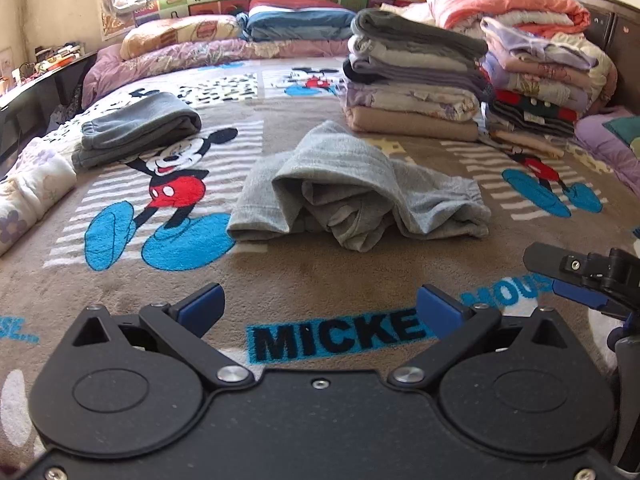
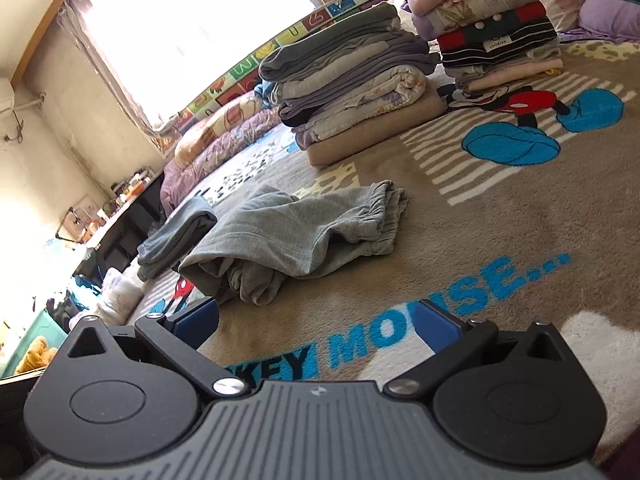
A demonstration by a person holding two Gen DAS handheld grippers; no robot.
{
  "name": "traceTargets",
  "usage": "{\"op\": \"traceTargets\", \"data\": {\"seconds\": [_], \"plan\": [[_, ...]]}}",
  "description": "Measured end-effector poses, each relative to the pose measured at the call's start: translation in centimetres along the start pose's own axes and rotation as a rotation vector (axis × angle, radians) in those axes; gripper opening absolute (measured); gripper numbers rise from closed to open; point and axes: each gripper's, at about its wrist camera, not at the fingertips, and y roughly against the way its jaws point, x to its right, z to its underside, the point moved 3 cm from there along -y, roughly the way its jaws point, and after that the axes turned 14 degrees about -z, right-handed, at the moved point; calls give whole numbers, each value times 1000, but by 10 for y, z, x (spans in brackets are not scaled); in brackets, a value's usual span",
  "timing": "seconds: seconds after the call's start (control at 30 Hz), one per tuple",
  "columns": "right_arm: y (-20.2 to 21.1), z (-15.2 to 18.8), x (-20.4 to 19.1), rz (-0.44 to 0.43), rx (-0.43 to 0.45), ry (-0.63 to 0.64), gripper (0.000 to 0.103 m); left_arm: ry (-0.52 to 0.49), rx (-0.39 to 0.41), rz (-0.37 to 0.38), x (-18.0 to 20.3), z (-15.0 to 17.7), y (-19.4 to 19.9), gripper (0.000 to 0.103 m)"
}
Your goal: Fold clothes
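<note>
Light grey sweatpants [image 1: 352,188] lie in a loose rumpled heap on the Mickey Mouse blanket [image 1: 320,276], their elastic cuffs to the right. From the right wrist view the same sweatpants [image 2: 296,232] sit ahead and left of centre. My left gripper [image 1: 320,308] is open, short of the heap, with nothing between its blue pads. My right gripper [image 2: 318,320] is also open and empty, tilted, hovering low over the blanket. Its tip shows as the right gripper [image 1: 580,276] at the right edge of the left wrist view. A folded darker grey garment [image 1: 136,128] rests to the left.
Two tall stacks of folded clothes [image 1: 416,76] [image 1: 540,80] stand behind the sweatpants. Pillows and folded quilts [image 1: 240,36] line the far edge under the window. A rolled white floral cloth [image 1: 28,192] lies at the left edge, beside a dark cluttered desk [image 1: 36,84].
</note>
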Motion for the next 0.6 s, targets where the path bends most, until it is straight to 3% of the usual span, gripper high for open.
{"op": "traceTargets", "data": {"seconds": [0.1, 0.3, 0.43, 0.6], "plan": [[-2, 6, 22, -13, 33, -20, 103, -32, -24, 70, 11, -1, -8, 103], [-8, 1, 51, -87, 36, -140, 103, -208, 78, 27, 48, -7, -17, 103], [0, 0, 73, -167, 121, -282, 103, -310, 142, 62, 74, -14, -26, 101], [5, -2, 94, -241, 205, -425, 103, -481, 235, 81, 116, -17, -40, 92]]}}
